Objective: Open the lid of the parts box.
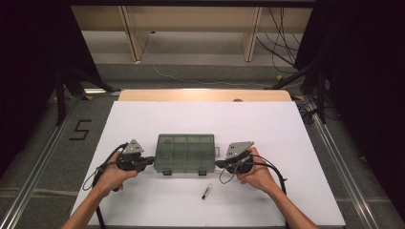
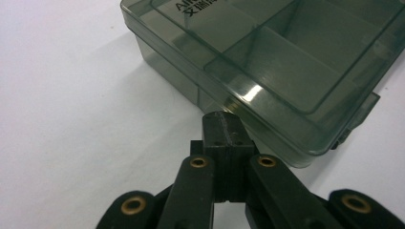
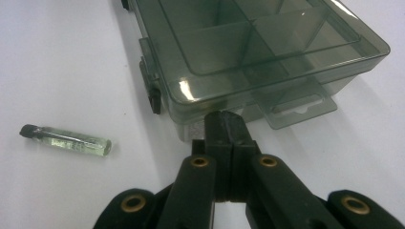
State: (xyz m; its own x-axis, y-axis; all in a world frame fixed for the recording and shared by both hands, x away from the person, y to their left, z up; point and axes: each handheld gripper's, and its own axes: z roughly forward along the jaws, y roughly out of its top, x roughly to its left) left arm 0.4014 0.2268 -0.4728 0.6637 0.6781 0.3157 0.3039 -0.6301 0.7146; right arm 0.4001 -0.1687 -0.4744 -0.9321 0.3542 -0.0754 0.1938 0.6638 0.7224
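Observation:
A smoky transparent compartment box [image 1: 185, 152] with its lid closed lies in the middle of the white table top [image 1: 143, 119]. My left gripper [image 1: 152, 160] is shut, its tips right at the box's left side wall [image 2: 191, 86]. My right gripper [image 1: 218, 163] is shut too, its tips against the box's right side near the hang tab [image 3: 298, 107]. Neither gripper holds anything. A small clear vial with a dark cap [image 1: 207, 191] lies on the table in front of the box, also seen as the vial [image 3: 67, 140] to the left of my right gripper's jaws.
Two dark latches [image 1: 166, 172] sit on the box's near edge. A wooden table edge [image 1: 205, 95] runs behind the white sheet. Metal rails [image 1: 38, 167] flank the table on both sides, and cables lie on the floor beyond.

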